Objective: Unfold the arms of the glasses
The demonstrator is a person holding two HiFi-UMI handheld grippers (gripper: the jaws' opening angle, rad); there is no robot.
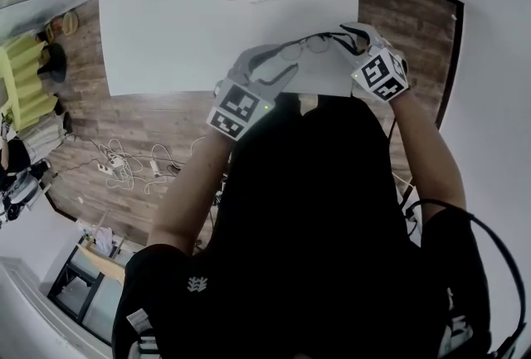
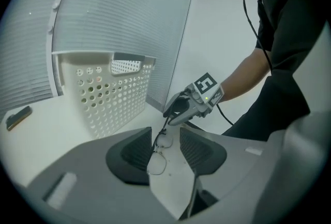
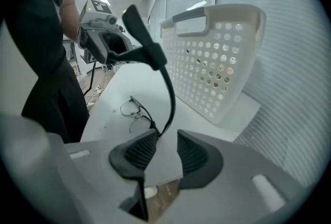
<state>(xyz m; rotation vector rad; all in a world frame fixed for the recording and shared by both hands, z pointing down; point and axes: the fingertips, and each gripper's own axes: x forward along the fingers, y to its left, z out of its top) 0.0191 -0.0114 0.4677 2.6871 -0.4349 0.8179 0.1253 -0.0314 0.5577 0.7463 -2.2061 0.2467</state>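
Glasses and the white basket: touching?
Apart. Right gripper view shows bare table between the glasses and the white basket.

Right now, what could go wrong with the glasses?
1. The glasses lie near the table edge; a nudge might slide them off.
2. The left gripper stands open around a lens; closing there could smudge or stress it.
3. The right gripper is open beside the raised arm, so the frame may slip when pushed.
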